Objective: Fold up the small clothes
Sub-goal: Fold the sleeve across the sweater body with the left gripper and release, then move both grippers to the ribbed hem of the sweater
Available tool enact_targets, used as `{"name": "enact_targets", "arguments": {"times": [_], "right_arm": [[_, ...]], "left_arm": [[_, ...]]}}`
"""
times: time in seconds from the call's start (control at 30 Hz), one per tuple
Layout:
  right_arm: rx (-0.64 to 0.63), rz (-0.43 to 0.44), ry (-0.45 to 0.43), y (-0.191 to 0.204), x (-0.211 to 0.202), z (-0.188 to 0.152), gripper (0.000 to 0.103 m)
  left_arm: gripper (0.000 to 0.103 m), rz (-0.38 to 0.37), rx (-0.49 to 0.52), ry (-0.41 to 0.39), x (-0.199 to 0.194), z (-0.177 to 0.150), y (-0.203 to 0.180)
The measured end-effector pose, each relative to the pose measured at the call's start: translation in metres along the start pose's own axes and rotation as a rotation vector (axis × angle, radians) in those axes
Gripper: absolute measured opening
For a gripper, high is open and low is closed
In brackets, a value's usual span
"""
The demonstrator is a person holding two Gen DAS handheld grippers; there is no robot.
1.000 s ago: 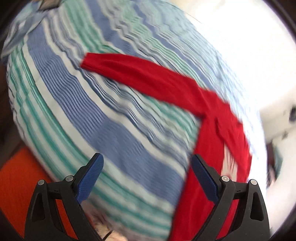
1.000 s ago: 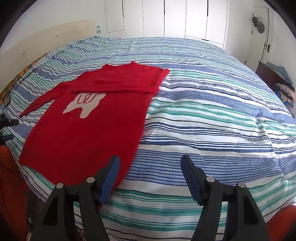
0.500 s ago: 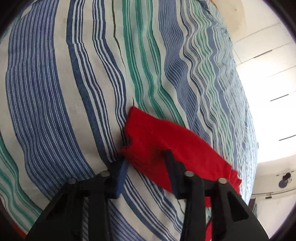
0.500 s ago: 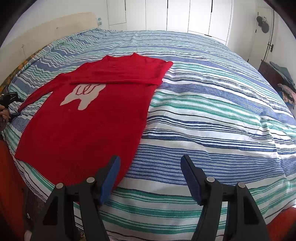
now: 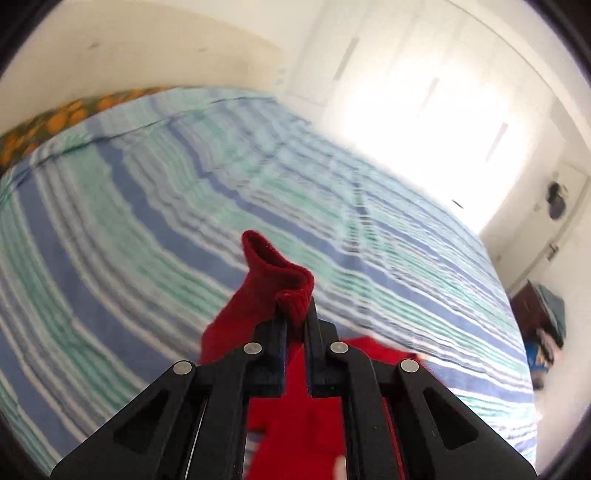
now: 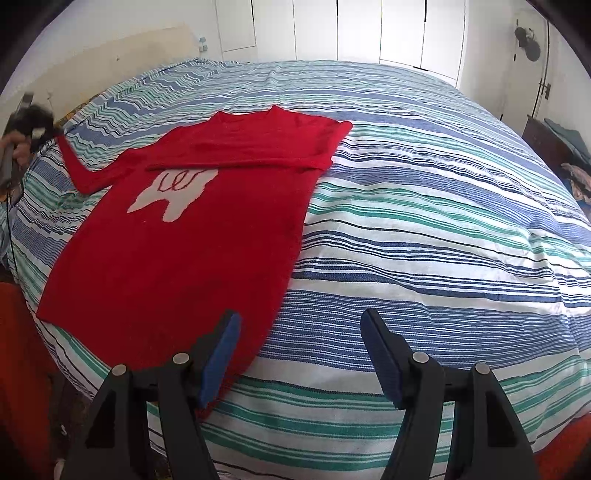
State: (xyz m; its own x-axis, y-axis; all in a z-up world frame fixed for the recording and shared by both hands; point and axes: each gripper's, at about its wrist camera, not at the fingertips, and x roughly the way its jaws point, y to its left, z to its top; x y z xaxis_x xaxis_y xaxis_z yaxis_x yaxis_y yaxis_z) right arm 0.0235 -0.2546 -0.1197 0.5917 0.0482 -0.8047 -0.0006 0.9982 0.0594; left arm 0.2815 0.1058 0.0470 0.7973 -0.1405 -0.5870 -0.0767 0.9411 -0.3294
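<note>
A red sweater (image 6: 192, 251) with a white motif lies flat on the striped bed cover (image 6: 424, 221). Its right sleeve is folded across the chest. The left sleeve (image 6: 85, 173) rises from the bed toward my left gripper (image 6: 27, 122), which shows blurred at the far left edge. In the left wrist view my left gripper (image 5: 295, 310) is closing its last bit, with its pads pinched on the sleeve cuff (image 5: 273, 273), lifted off the cover. My right gripper (image 6: 301, 332) hangs open over the bed's near edge, beside the sweater's hem, holding nothing.
White wardrobe doors (image 6: 369, 29) stand behind the bed and a pale headboard (image 6: 110, 62) at its left. A dark dresser (image 6: 546, 140) with piled clothes sits at the right. Something orange (image 6: 14, 332) lies low at the left of the bed.
My left gripper came down on the left sleeve's cuff, shut on it and lifted it off the cover, tilting upward. The right gripper kept still.
</note>
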Motion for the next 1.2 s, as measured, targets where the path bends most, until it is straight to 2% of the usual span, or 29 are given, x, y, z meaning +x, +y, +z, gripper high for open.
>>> {"name": "enact_targets", "arguments": {"times": [0.07,0.1,0.13,0.2,0.23,0.3,0.37,0.4,0.43,0.47,0.5,0.53,0.57,0.63,0.77,0.83,0.9,1.0,1.1,1.2], "right_arm": [[0.01,0.001,-0.012,-0.002,-0.004,0.0,0.067],[0.016,0.001,-0.017,-0.004,-0.005,0.001,0.067],[0.023,0.0,-0.022,-0.005,-0.006,0.001,0.067],[0.039,-0.002,-0.028,-0.009,-0.008,0.002,0.067],[0.048,-0.002,-0.031,-0.012,-0.009,0.002,0.067],[0.066,-0.005,-0.036,-0.016,-0.01,0.003,0.067],[0.085,-0.003,-0.043,-0.021,-0.013,0.003,0.067],[0.093,0.0,-0.046,-0.023,-0.013,0.002,0.067],[0.101,0.004,-0.045,-0.025,-0.013,0.002,0.067],[0.109,0.009,-0.041,-0.027,-0.012,0.002,0.068],[0.117,0.014,-0.035,-0.029,-0.01,0.002,0.067],[0.125,0.018,-0.03,-0.031,-0.007,0.002,0.067],[0.132,0.021,-0.026,-0.032,-0.004,0.002,0.067],[0.138,0.023,-0.022,-0.032,0.0,0.004,0.068],[0.126,0.027,-0.011,-0.028,0.005,0.003,0.068],[0.109,0.023,0.006,-0.025,0.008,0.001,0.067],[0.099,0.006,0.002,-0.023,0.007,0.001,0.067],[0.109,-0.018,-0.015,-0.026,0.004,0.003,0.068],[0.124,-0.032,-0.02,-0.03,0.001,0.005,0.068],[0.082,-0.015,-0.056,-0.02,-0.012,0.01,0.067]], "left_arm": [[0.006,-0.078,0.133,-0.011,0.003,-0.022,-0.081],[0.007,-0.113,0.196,0.004,0.008,-0.043,-0.119],[0.012,-0.133,0.247,0.03,0.014,-0.065,-0.147],[0.036,-0.16,0.36,0.167,0.034,-0.129,-0.194],[0.055,-0.156,0.426,0.281,0.047,-0.171,-0.21],[0.049,-0.151,0.525,0.418,0.052,-0.236,-0.212],[0.048,-0.155,0.583,0.472,0.037,-0.276,-0.195],[0.048,-0.151,0.596,0.481,0.024,-0.284,-0.184],[0.05,-0.146,0.602,0.483,0.011,-0.287,-0.171],[0.056,-0.134,0.598,0.475,-0.003,-0.288,-0.15],[0.06,-0.122,0.594,0.462,-0.013,-0.276,-0.139],[0.068,-0.104,0.588,0.438,-0.026,-0.268,-0.119],[0.076,-0.069,0.576,0.397,-0.04,-0.26,-0.096],[0.082,0.009,0.532,0.335,-0.053,-0.239,-0.052],[0.083,0.145,0.402,0.295,-0.06,-0.225,0.027],[0.083,0.204,0.337,0.323,-0.057,-0.234,0.059],[0.081,0.225,0.26,0.373,-0.054,-0.237,0.085],[0.082,0.181,0.173,0.369,-0.055,-0.226,0.095],[0.082,0.195,0.194,0.373,-0.055,-0.226,0.091],[0.082,0.187,0.224,0.366,-0.061,-0.233,0.079]]}}
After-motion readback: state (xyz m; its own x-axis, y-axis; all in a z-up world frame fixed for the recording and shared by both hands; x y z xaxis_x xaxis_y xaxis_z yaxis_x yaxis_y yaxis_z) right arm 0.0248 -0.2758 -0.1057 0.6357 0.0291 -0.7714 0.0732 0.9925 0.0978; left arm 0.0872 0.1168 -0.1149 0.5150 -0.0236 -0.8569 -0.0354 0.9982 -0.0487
